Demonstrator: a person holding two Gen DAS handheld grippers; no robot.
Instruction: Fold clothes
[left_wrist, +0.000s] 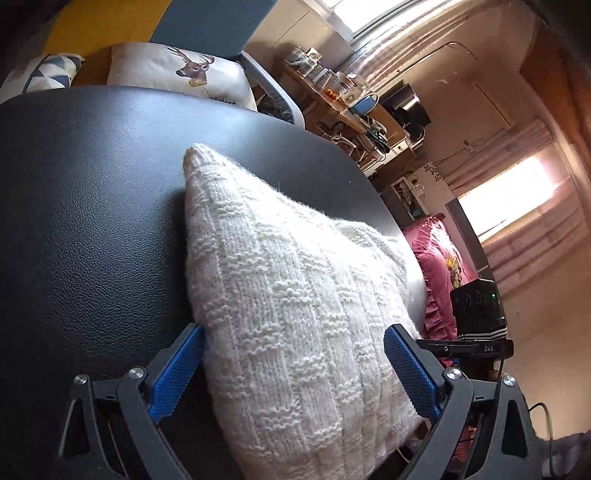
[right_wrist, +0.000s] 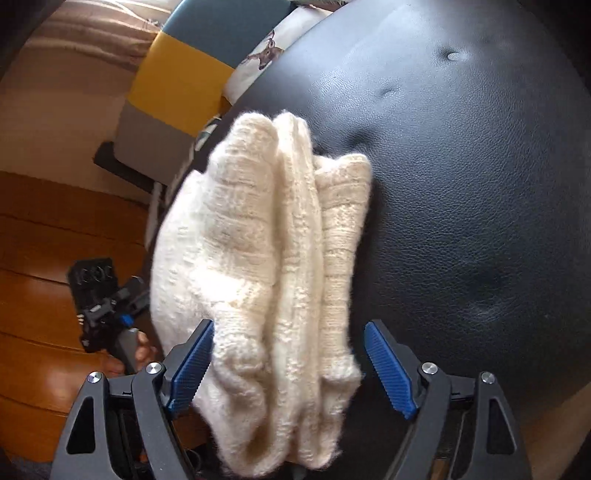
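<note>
- My left gripper (left_wrist: 295, 365) stood wide open around the cream knit sweater (left_wrist: 295, 295), which lay folded on the black leather seat (left_wrist: 92, 221).
- My right gripper (right_wrist: 288, 365) was equally spread, its blue pads (right_wrist: 388, 369) flanking the stacked folds without clamping them.

A black leather-textured surface (left_wrist: 92, 221) carries a folded cream knitted garment (left_wrist: 295, 314) lying on it.

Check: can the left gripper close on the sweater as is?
Probably yes. The left gripper is open, with the folded sweater already between its blue pads on the black cushion. Nothing blocks it, though the bundle looks thick.
</note>
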